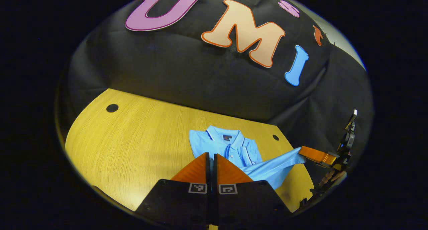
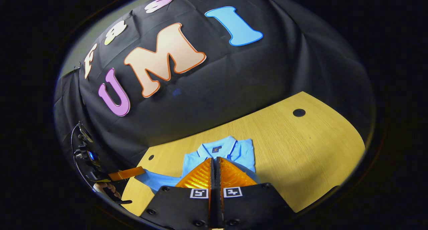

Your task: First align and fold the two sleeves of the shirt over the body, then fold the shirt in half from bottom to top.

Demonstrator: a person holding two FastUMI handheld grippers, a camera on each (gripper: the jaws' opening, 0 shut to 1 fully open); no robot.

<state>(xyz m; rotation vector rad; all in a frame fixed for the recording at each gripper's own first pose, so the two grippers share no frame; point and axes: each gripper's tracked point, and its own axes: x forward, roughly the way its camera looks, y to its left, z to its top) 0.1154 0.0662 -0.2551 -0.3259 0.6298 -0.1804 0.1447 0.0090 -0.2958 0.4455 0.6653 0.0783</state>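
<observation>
I see the blue shirt (image 1: 230,146) flat on the table (image 1: 133,139), just past my fingertips. Both grippers (image 1: 211,154) (image 2: 214,159) are pressed closed; what they pinch, I cannot tell.

Shirt (image 1: 230,149) collar tag (image 1: 227,137) unreadable, no legible text elsewhere

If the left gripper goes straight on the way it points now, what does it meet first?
Most likely the blue shirt: the left gripper points at its button placket, just below the collar. Its fingers are closed together. Beyond the shirt are the wooden table and the black wall cloth. Depth is hard to judge here.
</observation>
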